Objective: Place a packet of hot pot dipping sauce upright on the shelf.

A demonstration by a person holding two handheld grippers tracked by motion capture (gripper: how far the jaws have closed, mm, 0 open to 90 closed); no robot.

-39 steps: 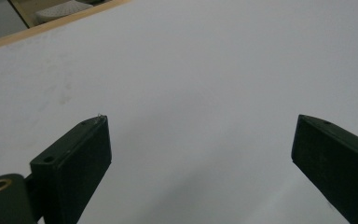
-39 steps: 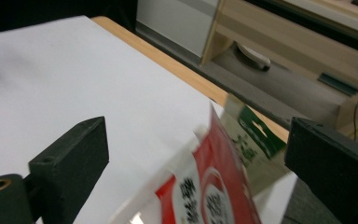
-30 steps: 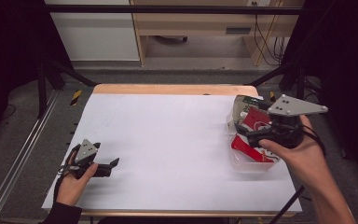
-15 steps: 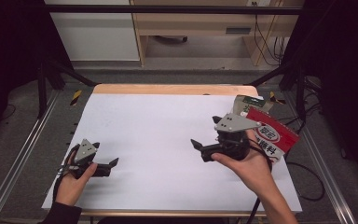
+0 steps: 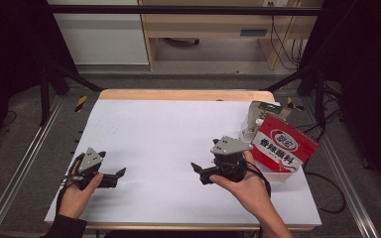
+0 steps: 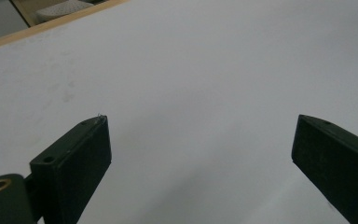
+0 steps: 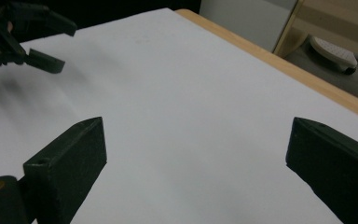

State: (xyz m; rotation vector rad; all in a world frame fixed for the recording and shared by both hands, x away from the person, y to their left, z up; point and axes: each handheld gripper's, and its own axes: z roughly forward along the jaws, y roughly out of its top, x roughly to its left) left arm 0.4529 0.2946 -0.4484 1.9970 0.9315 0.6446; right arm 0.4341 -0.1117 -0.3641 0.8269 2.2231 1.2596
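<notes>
While both grippers, left [image 5: 119, 173] and right [image 5: 196, 168], gape wide and empty, your next reach is the red pouch [image 5: 283, 145] at three o'clock.

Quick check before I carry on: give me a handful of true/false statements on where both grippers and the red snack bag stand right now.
1. The right gripper has its jaws shut on the red snack bag. False: its jaws stand open and empty, to the left of the bag.
2. The left gripper has open jaws with nothing between them. True.
3. The red snack bag stands at the table's right edge, in a clear bin. True.
4. The left gripper rests at the far edge of the table. False: it sits near the front left corner.
5. A white and green pouch stands behind the red bag. True.
</notes>
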